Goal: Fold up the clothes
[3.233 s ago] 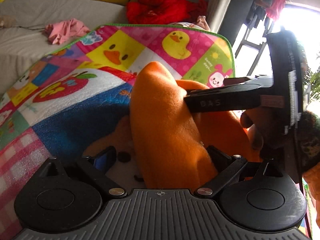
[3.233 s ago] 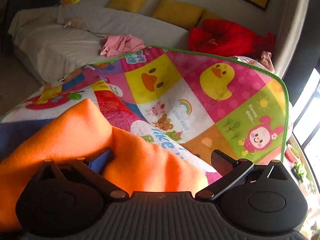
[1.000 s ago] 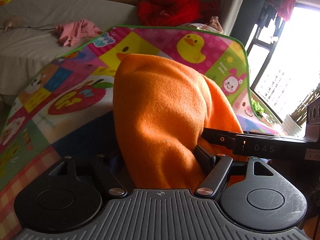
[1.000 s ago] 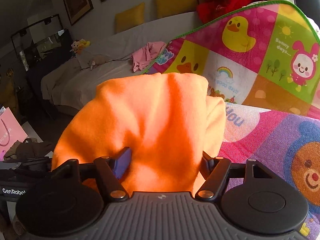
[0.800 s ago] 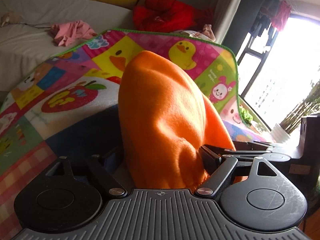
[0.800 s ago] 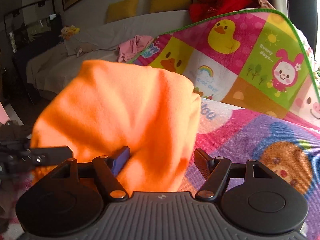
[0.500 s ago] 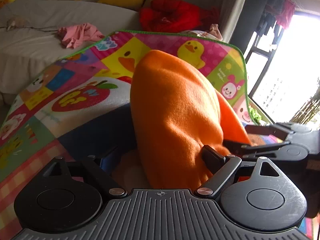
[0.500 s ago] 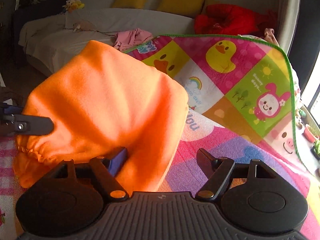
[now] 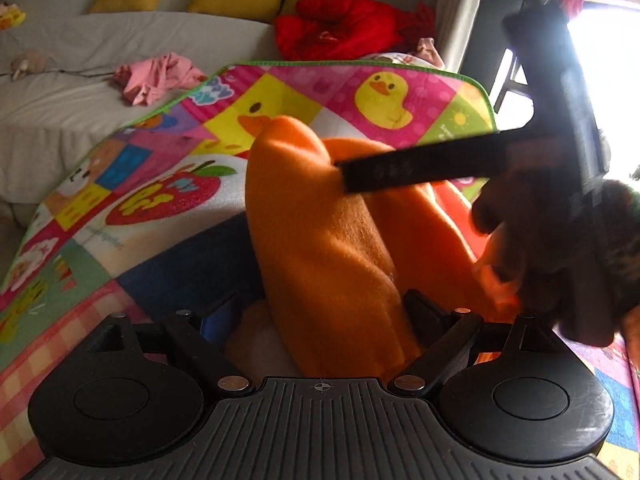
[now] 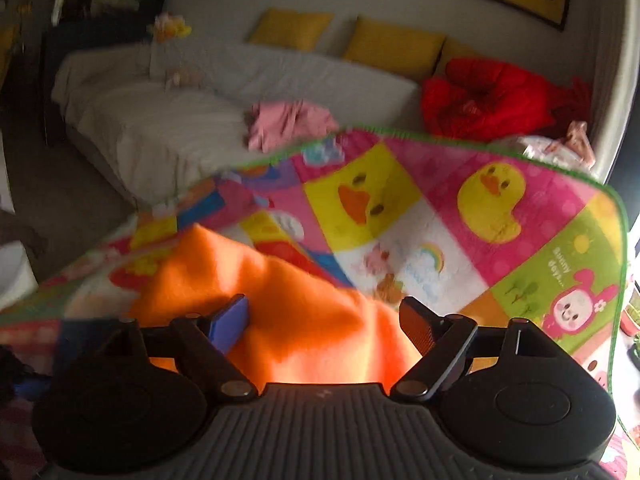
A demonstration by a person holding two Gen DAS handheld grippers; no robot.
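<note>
Cartoon play mat fronts a grey sofa; both jaws wide, right opening around orange fleece

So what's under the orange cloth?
The orange cloth lies on the colourful play mat, whose duck and strawberry pictures show around it. Whatever picture sits directly beneath the cloth is covered.

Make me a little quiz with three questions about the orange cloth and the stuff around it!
1. True or false: the orange cloth lies on the colourful play mat.
2. What colour are the cushions on the sofa? A) blue B) yellow C) green
3. Fill in: the small garment lying on the sofa is ____.

Key: 1 true. 2 B. 3 pink.
</note>
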